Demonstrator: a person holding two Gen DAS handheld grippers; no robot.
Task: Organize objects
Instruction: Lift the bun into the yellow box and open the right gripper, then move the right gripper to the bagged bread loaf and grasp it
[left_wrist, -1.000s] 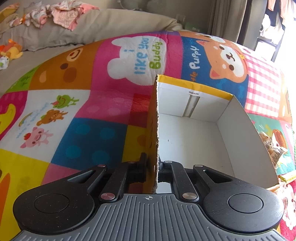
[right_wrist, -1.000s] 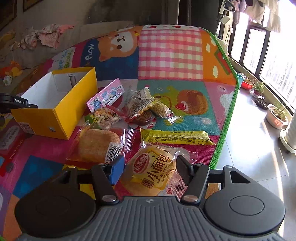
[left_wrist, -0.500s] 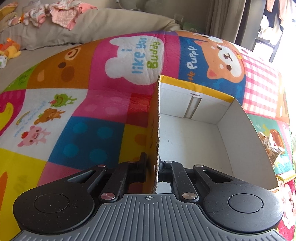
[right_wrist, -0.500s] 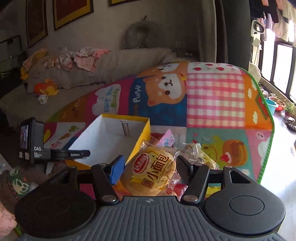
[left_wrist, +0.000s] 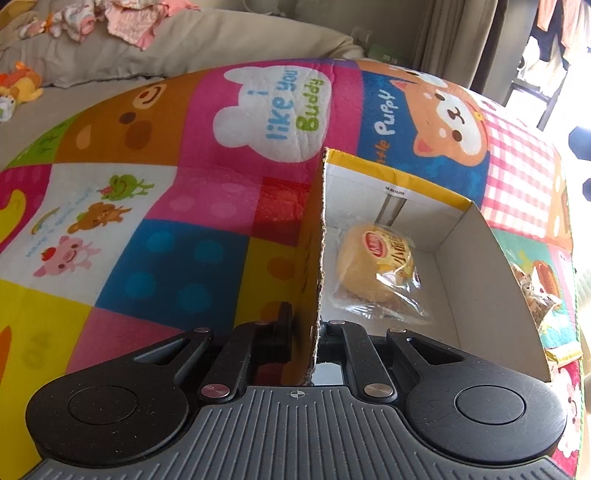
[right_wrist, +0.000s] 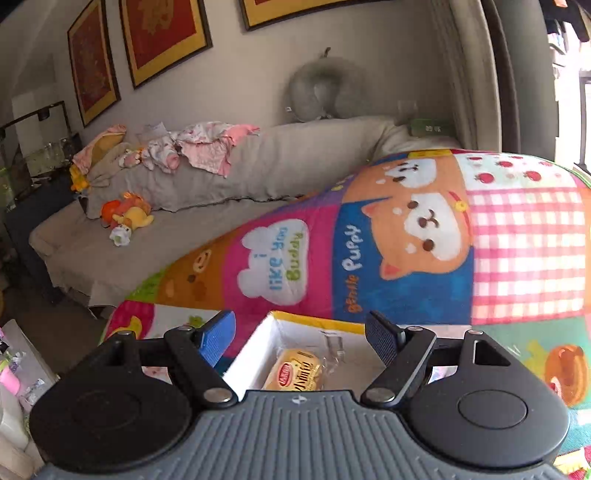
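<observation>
- Box (left_wrist: 491, 291) wall is pinched by our left claw (left_wrist: 316, 325), pads pressed together on the cardboard edge, steadying it on the play mat (left_wrist: 184, 258).
- Inside the box, toward its far wall, lies the bun (left_wrist: 376, 269): a round yellow bread in a clear crinkled wrapper with a red logo, lying flat and apart from both claws.
- Above the box we hold our right claw (right_wrist: 300, 338), spread wide with nothing between the pads; its jaws have just been opening, so we judge this drop done.
- Right of the box, more wrapped snacks (left_wrist: 539, 291) lie on the mat, only partly in view. We judge one item stowed and those left to move.
</observation>
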